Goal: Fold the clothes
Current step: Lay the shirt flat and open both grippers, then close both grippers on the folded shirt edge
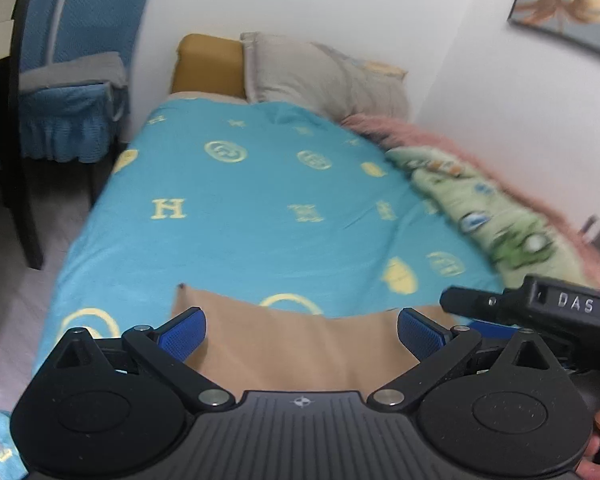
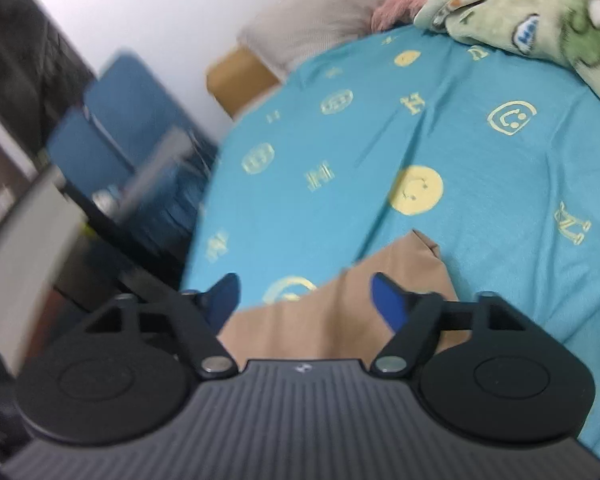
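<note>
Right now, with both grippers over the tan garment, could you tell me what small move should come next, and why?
Probably lower the left gripper and the right gripper onto the tan garment and close them: both stand open, neither holds cloth, and it lies flat on the blue bedsheet.

Both wrist cams are hovering low over the near edge of the bed [image 1: 236, 200], the left one looking straight up its length toward the pillow [image 1: 324, 76], the right one tilting leftward, and both are sharing the tan garment [image 2: 340, 312] close up.
</note>
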Demonstrator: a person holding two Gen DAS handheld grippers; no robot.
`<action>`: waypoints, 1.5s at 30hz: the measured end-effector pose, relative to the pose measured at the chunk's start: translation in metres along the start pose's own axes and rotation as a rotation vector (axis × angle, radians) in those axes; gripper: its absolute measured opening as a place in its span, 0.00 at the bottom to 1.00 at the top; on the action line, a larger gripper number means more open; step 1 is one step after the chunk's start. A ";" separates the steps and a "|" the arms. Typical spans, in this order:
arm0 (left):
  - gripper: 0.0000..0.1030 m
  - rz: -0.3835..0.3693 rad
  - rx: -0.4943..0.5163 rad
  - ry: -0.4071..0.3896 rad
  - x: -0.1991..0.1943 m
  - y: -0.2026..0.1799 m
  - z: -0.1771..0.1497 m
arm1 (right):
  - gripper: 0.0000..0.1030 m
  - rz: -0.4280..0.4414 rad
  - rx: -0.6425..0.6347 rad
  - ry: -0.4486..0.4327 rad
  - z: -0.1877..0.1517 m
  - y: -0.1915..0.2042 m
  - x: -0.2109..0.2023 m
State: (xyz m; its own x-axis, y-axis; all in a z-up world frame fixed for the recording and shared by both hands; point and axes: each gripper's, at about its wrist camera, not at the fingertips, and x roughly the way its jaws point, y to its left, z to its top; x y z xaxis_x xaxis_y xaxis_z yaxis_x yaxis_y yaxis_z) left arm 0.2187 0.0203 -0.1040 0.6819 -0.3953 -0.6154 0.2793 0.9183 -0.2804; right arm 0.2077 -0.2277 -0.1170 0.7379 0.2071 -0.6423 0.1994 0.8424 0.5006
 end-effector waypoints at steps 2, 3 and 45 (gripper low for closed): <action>1.00 0.026 -0.005 0.037 0.018 0.004 -0.006 | 0.71 -0.010 -0.061 0.012 -0.002 0.003 0.011; 0.99 0.041 -0.008 0.061 0.027 0.007 -0.010 | 0.69 -0.024 -0.090 0.017 -0.005 0.004 0.019; 0.97 -0.127 -0.634 0.171 -0.060 0.046 -0.102 | 0.70 -0.173 0.020 0.115 -0.052 -0.030 -0.016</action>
State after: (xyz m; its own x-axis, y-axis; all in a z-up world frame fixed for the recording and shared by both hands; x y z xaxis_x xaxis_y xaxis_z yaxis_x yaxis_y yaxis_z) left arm 0.1213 0.0842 -0.1551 0.5390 -0.5450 -0.6422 -0.1361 0.6961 -0.7050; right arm 0.1560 -0.2301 -0.1518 0.6135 0.1168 -0.7810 0.3299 0.8606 0.3879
